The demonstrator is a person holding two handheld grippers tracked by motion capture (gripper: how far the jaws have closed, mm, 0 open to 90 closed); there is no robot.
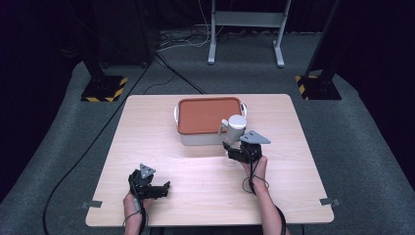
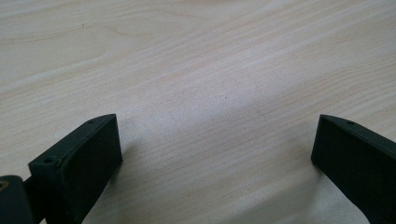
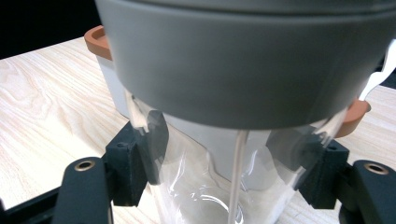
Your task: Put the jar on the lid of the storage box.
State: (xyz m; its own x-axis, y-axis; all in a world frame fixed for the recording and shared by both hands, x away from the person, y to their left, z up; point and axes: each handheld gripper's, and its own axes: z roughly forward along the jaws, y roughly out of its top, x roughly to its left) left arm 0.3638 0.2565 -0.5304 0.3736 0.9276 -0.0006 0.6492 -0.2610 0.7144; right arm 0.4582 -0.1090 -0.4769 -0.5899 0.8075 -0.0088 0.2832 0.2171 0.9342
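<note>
Jar grip: our right gripper (image 3: pixel 229 182) pinched clear jar (image 3: pixel 219 186) under grey lid (image 3: pixel 243 60); we judged slow, upright carry best.
Left gripper (image 2: pixel 217 154): spread, idle over bench (image 2: pixel 196 60).

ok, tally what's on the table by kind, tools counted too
Clear bottle with grey lid: 1, clamped in the right tool
White box with orange lid: 1
Tools: 2, the left tool open over bare table
Total: 4
</note>
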